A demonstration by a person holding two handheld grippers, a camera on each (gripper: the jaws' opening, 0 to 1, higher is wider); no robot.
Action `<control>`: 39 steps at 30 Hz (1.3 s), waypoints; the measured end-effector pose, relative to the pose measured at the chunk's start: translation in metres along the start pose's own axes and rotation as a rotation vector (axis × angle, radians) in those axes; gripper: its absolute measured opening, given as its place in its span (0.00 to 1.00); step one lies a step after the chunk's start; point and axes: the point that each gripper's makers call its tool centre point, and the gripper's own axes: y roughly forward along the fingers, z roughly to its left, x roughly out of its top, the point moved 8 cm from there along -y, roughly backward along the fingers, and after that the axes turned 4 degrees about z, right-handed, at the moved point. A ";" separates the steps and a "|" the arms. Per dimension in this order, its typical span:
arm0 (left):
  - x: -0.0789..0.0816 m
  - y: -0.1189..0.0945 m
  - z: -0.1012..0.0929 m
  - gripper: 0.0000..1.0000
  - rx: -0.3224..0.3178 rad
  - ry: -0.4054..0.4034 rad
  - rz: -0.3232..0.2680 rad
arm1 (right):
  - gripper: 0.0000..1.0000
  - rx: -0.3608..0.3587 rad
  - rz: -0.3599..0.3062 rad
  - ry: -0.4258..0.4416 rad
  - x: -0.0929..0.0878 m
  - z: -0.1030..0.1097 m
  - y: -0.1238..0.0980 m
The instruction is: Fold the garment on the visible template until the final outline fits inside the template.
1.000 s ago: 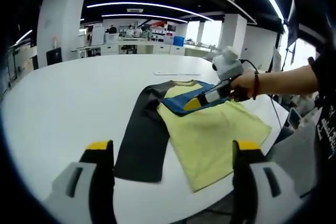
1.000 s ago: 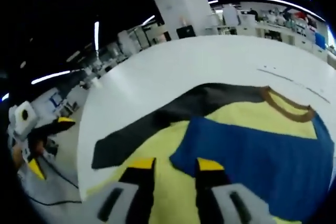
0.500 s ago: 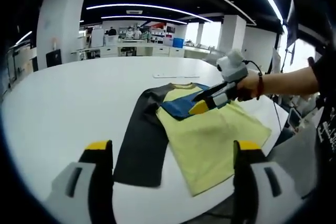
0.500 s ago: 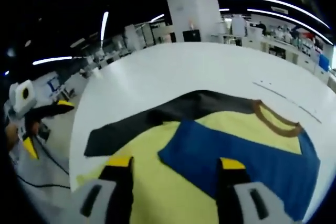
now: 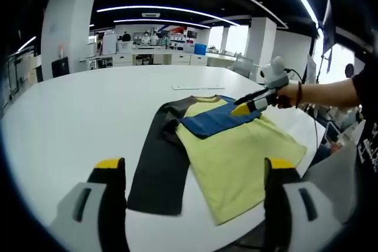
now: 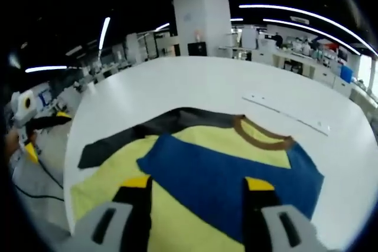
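- On the white table [image 5: 71, 128], the garment [image 5: 230, 151] lies flat, blue sleeve [image 6: 218, 175] folded across its yellow body, dark sleeve [image 5: 159, 163] stretched out.
- Left gripper [image 5: 195, 172]: jaws wide, holding nothing.
- Right gripper [image 6: 195, 184]: jaws wide, above the blue sleeve.

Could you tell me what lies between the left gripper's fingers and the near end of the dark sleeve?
In the left gripper view, only bare white table lies between the open left gripper and the dark sleeve; nothing else sits on that stretch.

No text can be read — no label, brand, number or sign.
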 end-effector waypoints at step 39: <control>0.003 -0.001 -0.002 0.95 0.011 0.017 0.016 | 0.11 -0.190 0.067 0.077 -0.089 -0.095 -0.072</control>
